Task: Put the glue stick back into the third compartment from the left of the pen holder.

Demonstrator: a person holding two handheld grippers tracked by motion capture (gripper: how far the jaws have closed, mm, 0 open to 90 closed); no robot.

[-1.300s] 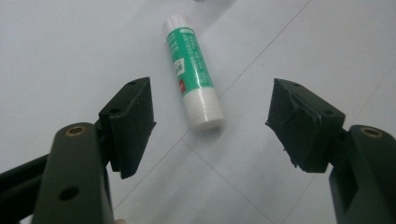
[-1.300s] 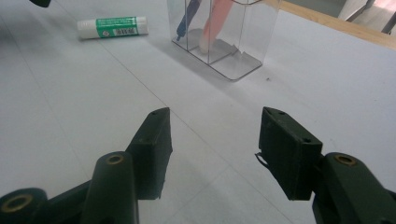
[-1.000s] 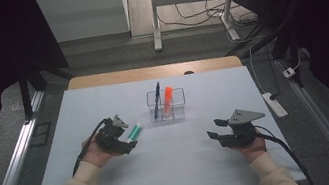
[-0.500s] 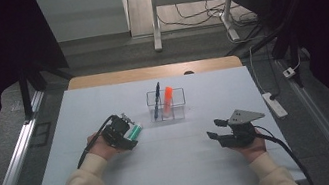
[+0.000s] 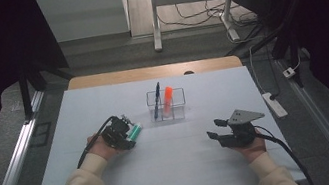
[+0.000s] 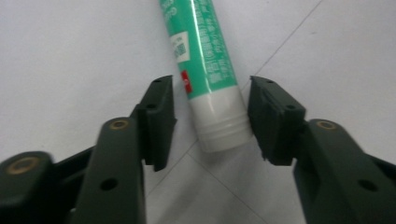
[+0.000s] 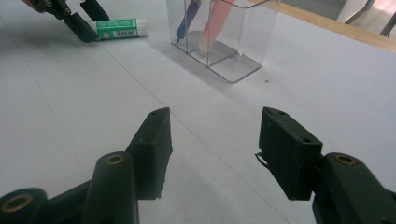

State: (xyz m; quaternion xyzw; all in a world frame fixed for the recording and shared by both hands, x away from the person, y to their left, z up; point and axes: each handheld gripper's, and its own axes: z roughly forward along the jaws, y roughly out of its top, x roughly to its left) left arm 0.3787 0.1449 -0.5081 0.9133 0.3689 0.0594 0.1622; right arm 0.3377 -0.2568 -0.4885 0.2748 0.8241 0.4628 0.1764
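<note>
A green tube with a white cap (image 6: 205, 60) lies flat on the white table. My left gripper (image 6: 212, 100) straddles its cap end. The jaws have just been closing, and a thin gap still shows on each side of the cap. From above, the tube (image 5: 134, 131) sticks out of the left gripper (image 5: 127, 133) toward a clear holder (image 5: 167, 108). My right gripper (image 7: 215, 126) stands open over bare table with nothing between its fingers, at the table's right (image 5: 213, 130). Its view also shows the tube (image 7: 119, 28) and the left gripper (image 7: 77, 18) far off.
The clear holder (image 7: 224, 37) has compartments with a blue pen (image 5: 156, 99) and an orange marker (image 5: 168, 97) standing in them. A white power strip (image 5: 275, 104) lies on the floor off the table's right edge. The table's far edge is a wooden strip (image 5: 154, 71).
My left gripper has slid a little right and down over the green tube, so its jaws now flank the cap end. The right hand has kept still.
</note>
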